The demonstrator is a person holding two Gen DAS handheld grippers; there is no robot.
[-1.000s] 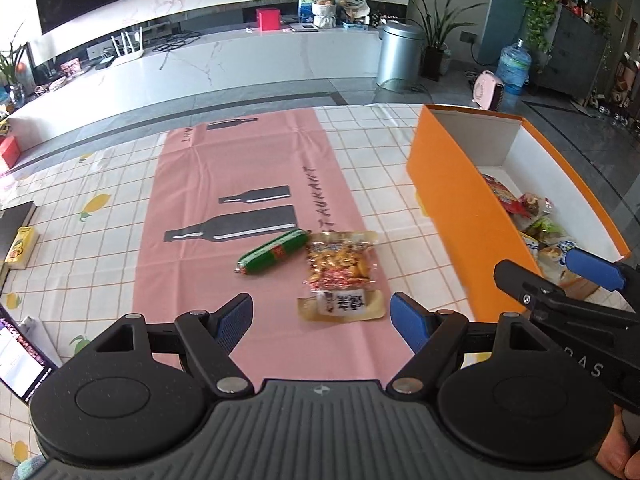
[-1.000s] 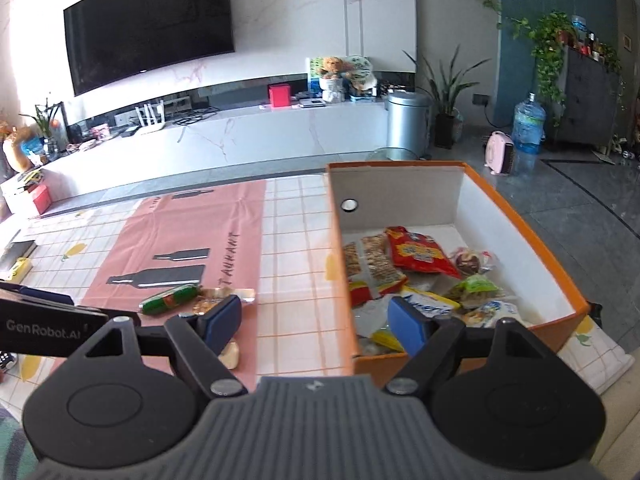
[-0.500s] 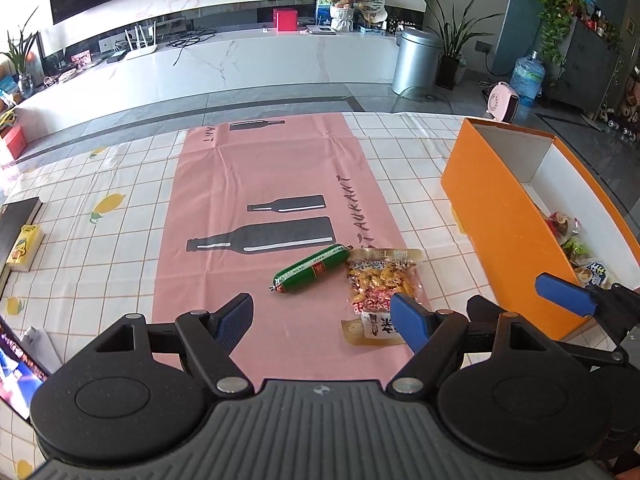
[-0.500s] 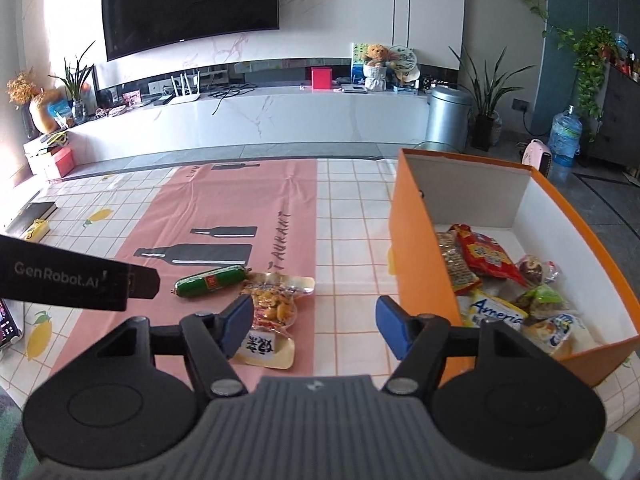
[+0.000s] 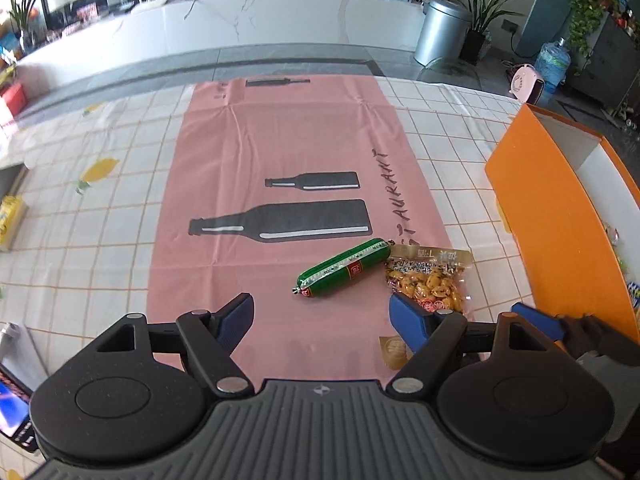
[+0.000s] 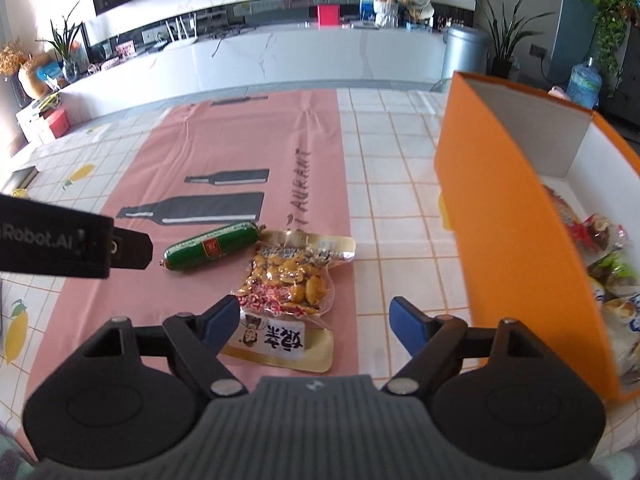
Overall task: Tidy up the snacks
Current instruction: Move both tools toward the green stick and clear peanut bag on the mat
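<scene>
My right gripper (image 6: 314, 320) is spread wide with nothing between its fingers, and it hangs low over the near end of the peanut packet (image 6: 290, 290); the left blue pad sits just at the packet's left edge, the right pad well off to the right of it. My left gripper (image 5: 322, 318) is spread wide too and empty, hovering above the pink mat (image 5: 280, 152) with the green sausage (image 5: 344, 267) just ahead of its fingers.

Both loose snacks lie flat on the mat, on the counter (image 6: 396, 184). The sausage lies slantwise with its upper end touching or almost touching the top corner of the peanut packet; I cannot tell which. To the right stands the orange box (image 6: 508, 216), open at the top, with several wrapped snacks already lying inside it.

As I judge it, most of the sorting is done and I am on the approach to pick up the last two items. The right gripper looks lined up for the packet, the left for the sausage.

The next move calls for coming down so that the pads straddle the packet, then closing on it. The packet is thin and flat against the mat, so I expect I must catch an edge or pinch the bulging middle where the nuts are. The film looks slippery. Then it must clear the tall orange wall before I let it go inside.
</scene>
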